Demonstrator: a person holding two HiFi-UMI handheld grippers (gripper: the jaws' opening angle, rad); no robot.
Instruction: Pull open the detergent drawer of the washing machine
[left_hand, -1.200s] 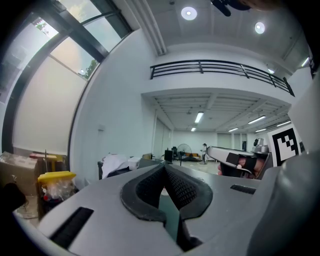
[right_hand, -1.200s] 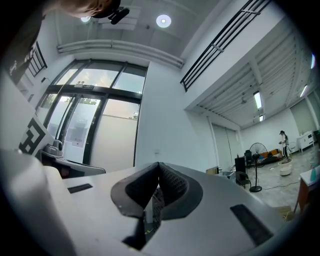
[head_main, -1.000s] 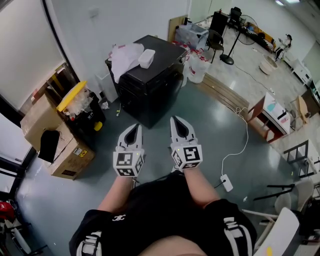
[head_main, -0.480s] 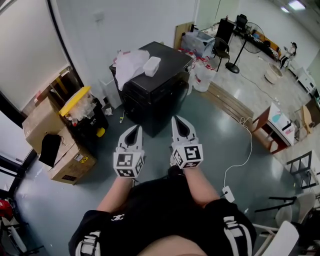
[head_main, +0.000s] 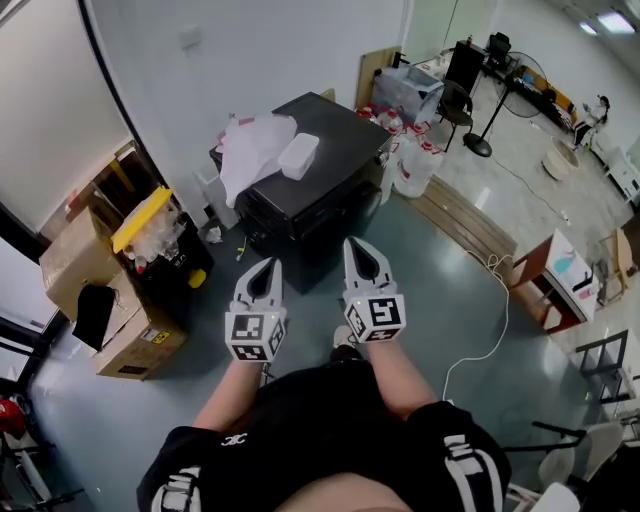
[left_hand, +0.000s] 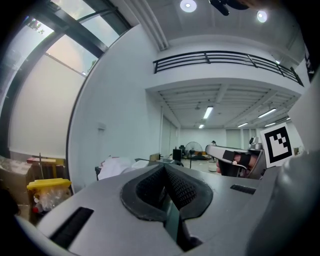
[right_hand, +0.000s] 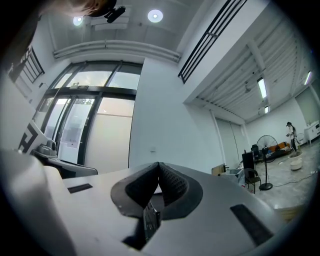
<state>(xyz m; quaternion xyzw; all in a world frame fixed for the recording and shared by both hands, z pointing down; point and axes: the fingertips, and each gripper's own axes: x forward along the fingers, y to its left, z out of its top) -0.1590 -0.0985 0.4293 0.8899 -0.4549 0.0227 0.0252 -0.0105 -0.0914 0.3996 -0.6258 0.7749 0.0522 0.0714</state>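
The washing machine (head_main: 310, 195) is a black box against the white wall, a short way ahead of me in the head view. Its detergent drawer cannot be made out from here. A white plastic bag (head_main: 250, 145) and a white box (head_main: 298, 155) lie on its top. My left gripper (head_main: 265, 263) and right gripper (head_main: 358, 244) are held side by side in front of my body, pointing at the machine and well short of it. Both are shut with nothing between the fingers, as the left gripper view (left_hand: 164, 167) and right gripper view (right_hand: 159, 165) also show.
Cardboard boxes (head_main: 75, 265) and a yellow-lidded bin (head_main: 150, 225) stand left of the machine. Wooden planks (head_main: 465, 215) and white bags lie to its right. A white cable (head_main: 492, 330) runs over the grey floor. A small table (head_main: 560, 270) stands at the right.
The washing machine has come nearer and looks larger in the head view. Both grippers have kept their shut, side-by-side pose in front of the body.
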